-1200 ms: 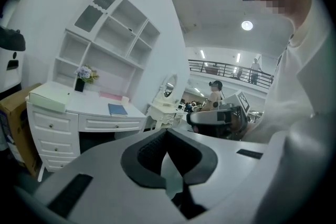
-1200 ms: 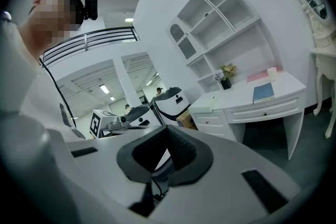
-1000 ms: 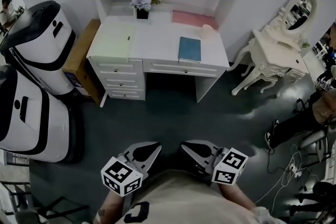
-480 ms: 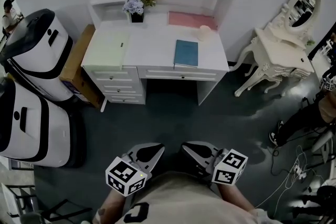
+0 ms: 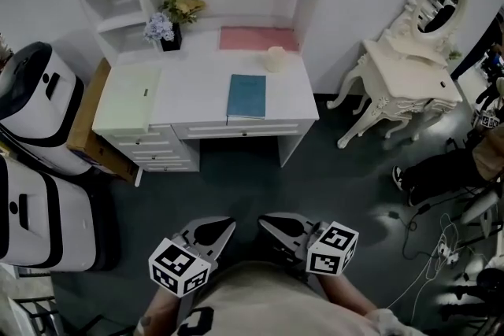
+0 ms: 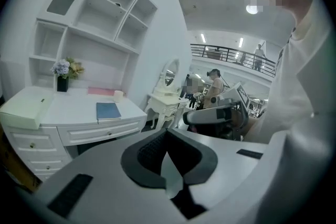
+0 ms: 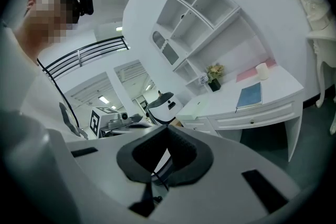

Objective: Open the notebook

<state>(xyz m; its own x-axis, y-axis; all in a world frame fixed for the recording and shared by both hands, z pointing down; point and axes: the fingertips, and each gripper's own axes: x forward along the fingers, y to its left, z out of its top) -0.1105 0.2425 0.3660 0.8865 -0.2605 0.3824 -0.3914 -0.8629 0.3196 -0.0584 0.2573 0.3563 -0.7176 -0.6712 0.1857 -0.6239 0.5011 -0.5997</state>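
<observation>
approach under way: worktop [image 5: 197, 86] sits lower in the head view than a second ago. blue notebook [image 5: 246, 95] lies closed, upper centre, well apart from left gripper [image 5: 208, 232] and right gripper [image 5: 281, 227]; both jaws pressed together, holding nothing.

Both grippers low, close against my torso.
My left gripper [image 5: 209, 231] and right gripper [image 5: 285, 228] sit side by side, jaws closed on nothing, tilted slightly downward.

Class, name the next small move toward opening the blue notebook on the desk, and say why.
Probably step closer to the desk: the notebook lies closed near its front edge, while the left gripper and right gripper are shut, empty, far short of it.
</observation>
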